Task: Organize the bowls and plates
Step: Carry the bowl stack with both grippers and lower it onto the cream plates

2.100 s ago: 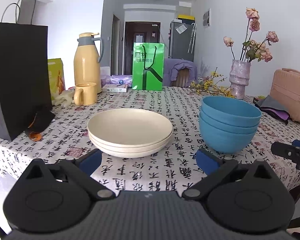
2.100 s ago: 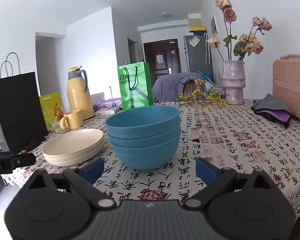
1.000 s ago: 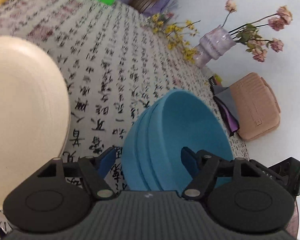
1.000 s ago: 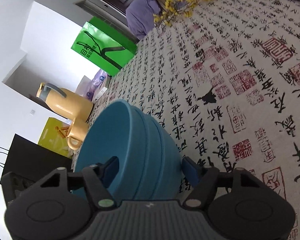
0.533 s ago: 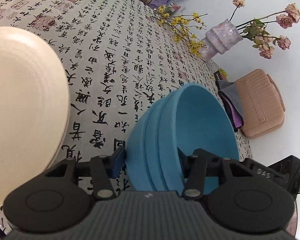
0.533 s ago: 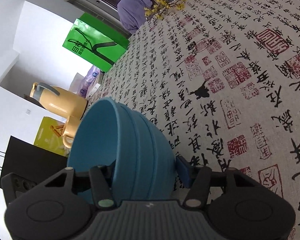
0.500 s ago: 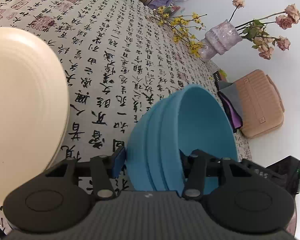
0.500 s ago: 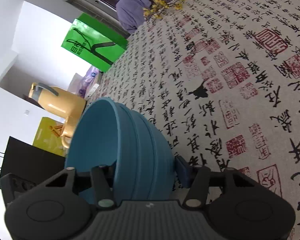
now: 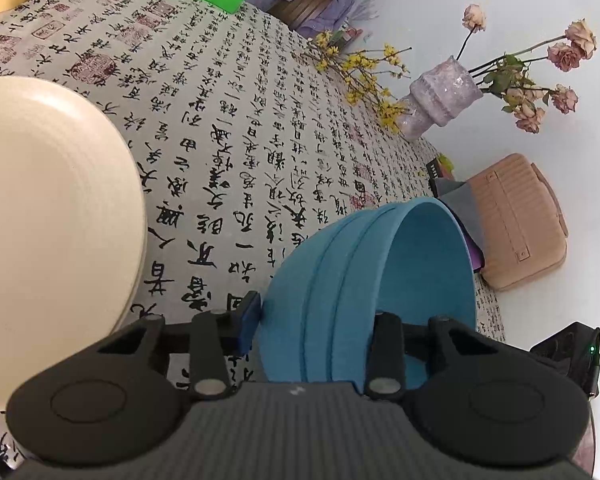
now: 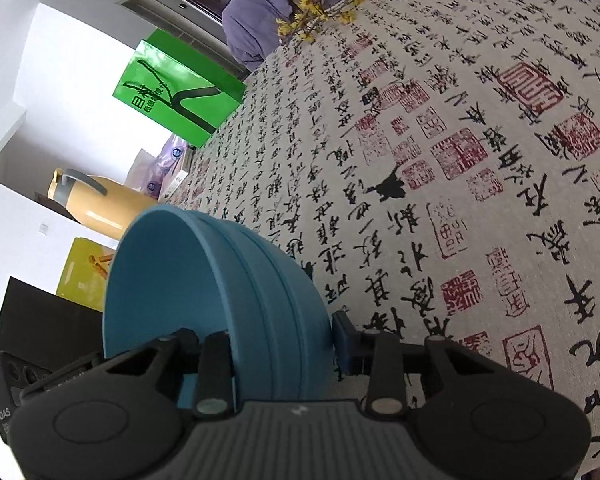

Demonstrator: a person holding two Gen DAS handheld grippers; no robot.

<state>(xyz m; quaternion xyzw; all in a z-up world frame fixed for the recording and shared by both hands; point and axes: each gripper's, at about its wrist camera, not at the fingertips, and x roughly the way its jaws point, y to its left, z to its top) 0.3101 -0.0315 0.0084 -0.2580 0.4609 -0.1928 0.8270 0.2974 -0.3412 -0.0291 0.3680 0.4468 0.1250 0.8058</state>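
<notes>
Worktop (image 9: 236,128) under a calligraphy-print cloth. Cream plates (image 9: 48,216), stacked, lie left of the nested blue bowls (image 9: 364,280). Left tongs (image 9: 320,320) and right tongs (image 10: 278,340), both just closing, each straddle the stack's wall at opposite sides, one pad inside, one outside, clamped on it.

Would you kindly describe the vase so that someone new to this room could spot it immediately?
Start from the table covered in a calligraphy-print cloth and follow it to its far edge by the white wall. There, beyond the stack of blue bowls and next to the pink case, stands the vase. It alone is pale mauve and ribbed, and it holds faded pink roses.
</notes>
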